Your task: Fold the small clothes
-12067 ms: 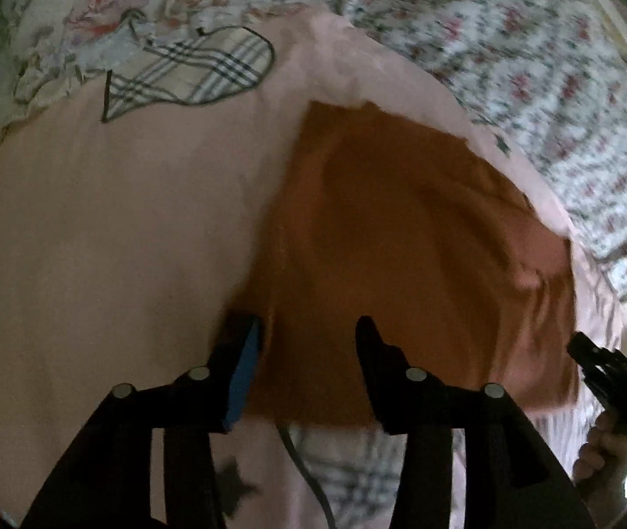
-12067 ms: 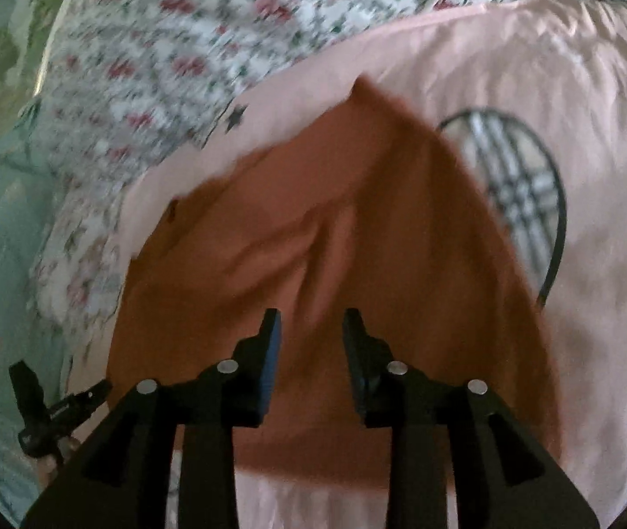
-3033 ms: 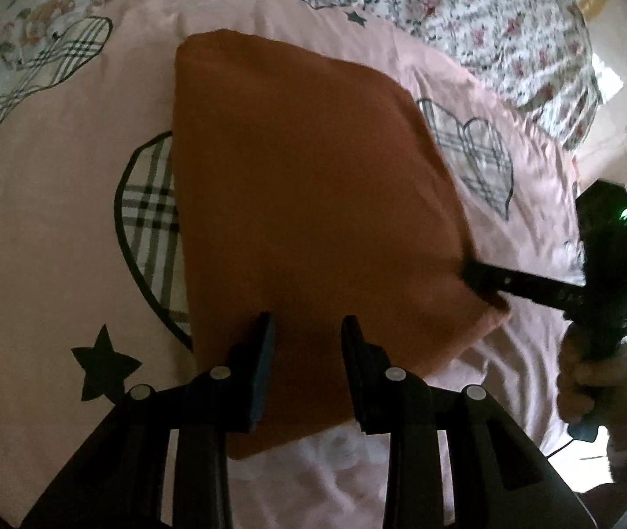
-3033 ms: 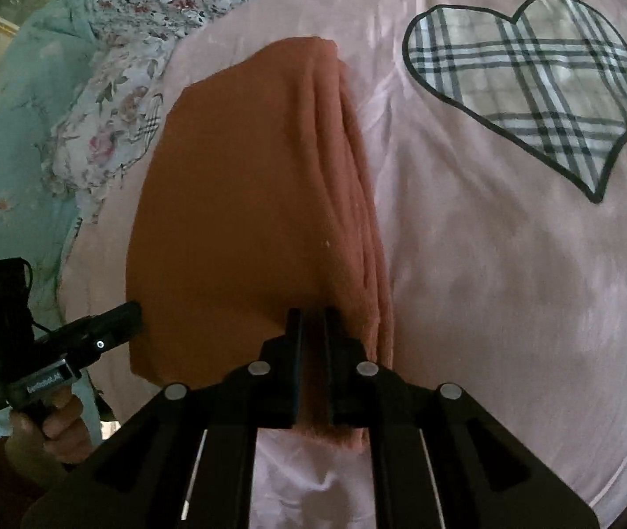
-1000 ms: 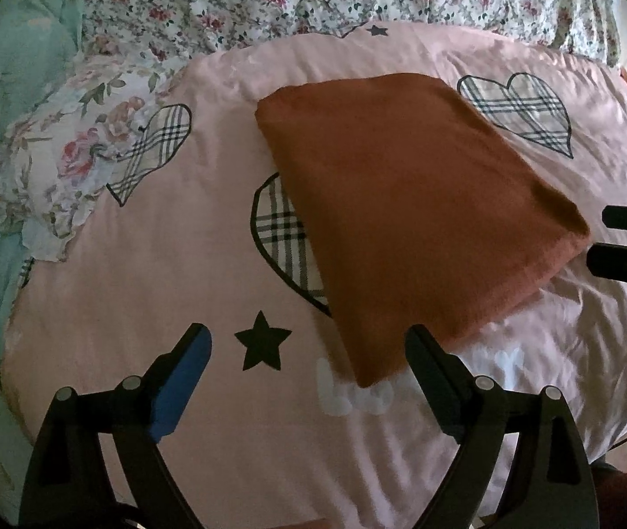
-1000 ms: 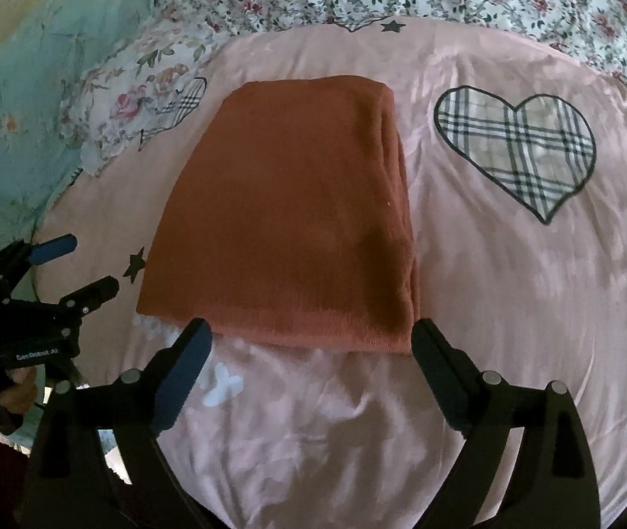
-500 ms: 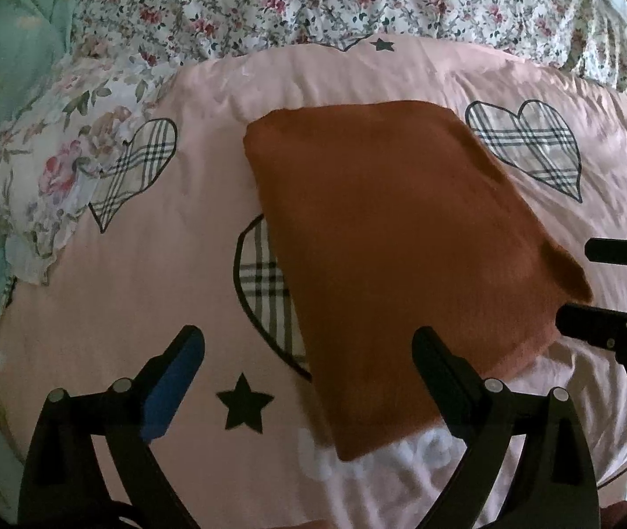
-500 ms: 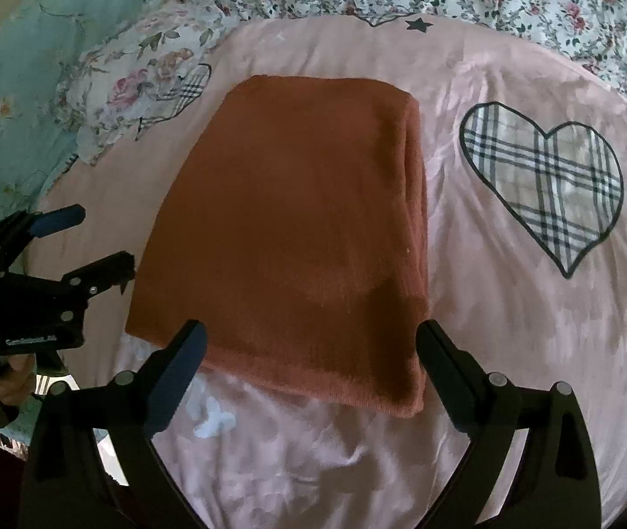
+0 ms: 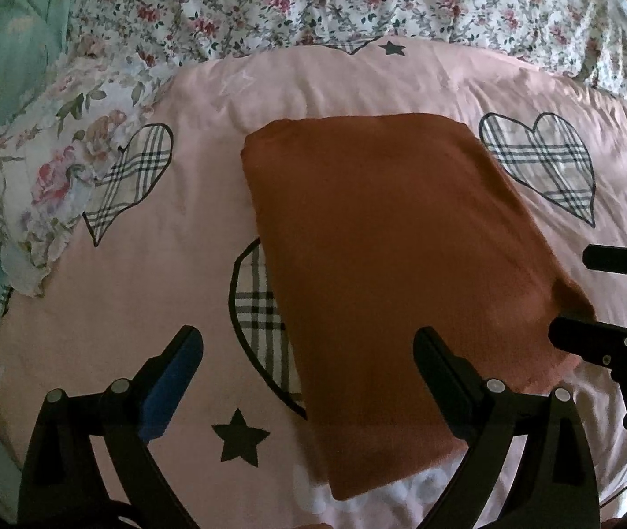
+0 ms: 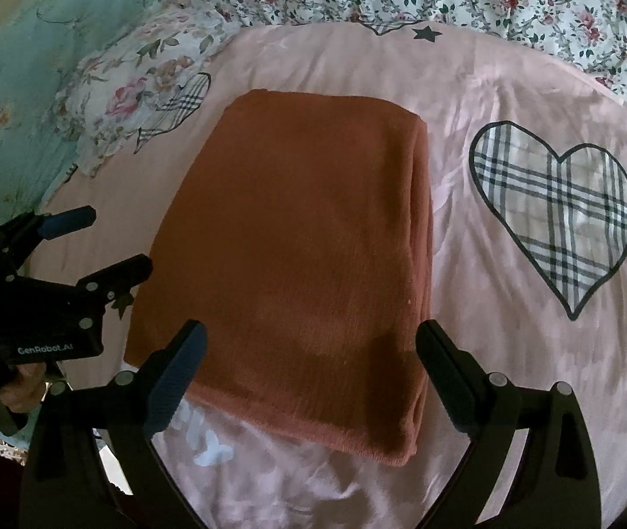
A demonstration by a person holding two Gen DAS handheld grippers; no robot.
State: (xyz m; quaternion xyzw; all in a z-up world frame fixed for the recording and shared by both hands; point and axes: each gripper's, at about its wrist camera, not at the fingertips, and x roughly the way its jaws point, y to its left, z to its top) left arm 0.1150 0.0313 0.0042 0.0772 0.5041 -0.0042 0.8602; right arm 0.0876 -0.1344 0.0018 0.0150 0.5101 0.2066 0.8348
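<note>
The rust-orange garment lies folded into a flat rectangle on the pink bedspread, its stacked edges along its 3 o'clock side in the right wrist view. Going left to right in the left wrist view, the left gripper hangs above the cloth's 6 o'clock corner, jaws just spread wide and holding nothing. At 3 o'clock the right gripper also stands open and empty beside the cloth.

Dim, soft daylight, fisheye-warped edges, slight blur
</note>
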